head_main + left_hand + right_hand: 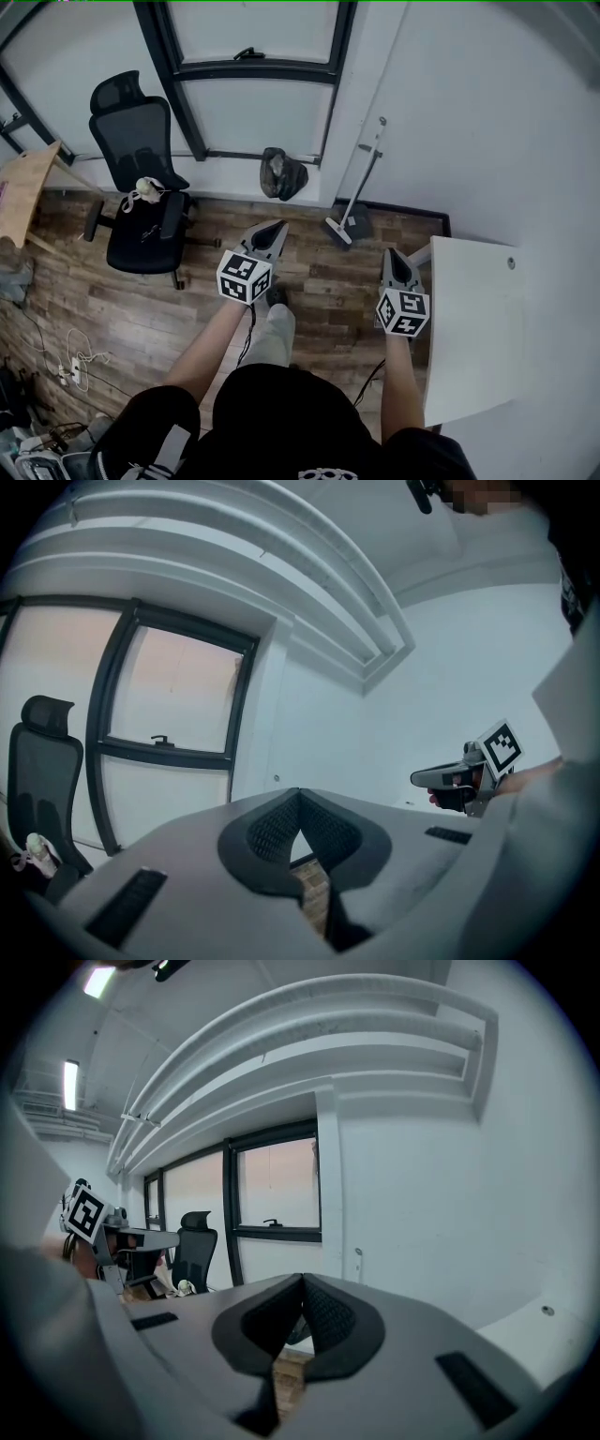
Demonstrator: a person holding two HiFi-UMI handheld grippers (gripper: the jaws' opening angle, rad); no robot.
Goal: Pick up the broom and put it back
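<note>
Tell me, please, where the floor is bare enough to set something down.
The wooden floor is bare between the chair and the person's leg, and between the broom and the white table. It is crowded with cables at the lower left, and a bag lies under the window.

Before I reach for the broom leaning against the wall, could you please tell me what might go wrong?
1. The broom only leans on the wall, and the left gripper and right gripper are both shut, so a nudge could topple it unless you open one first.
2. The white table sits close beside the right gripper, which might bump its corner on the way forward.
</note>
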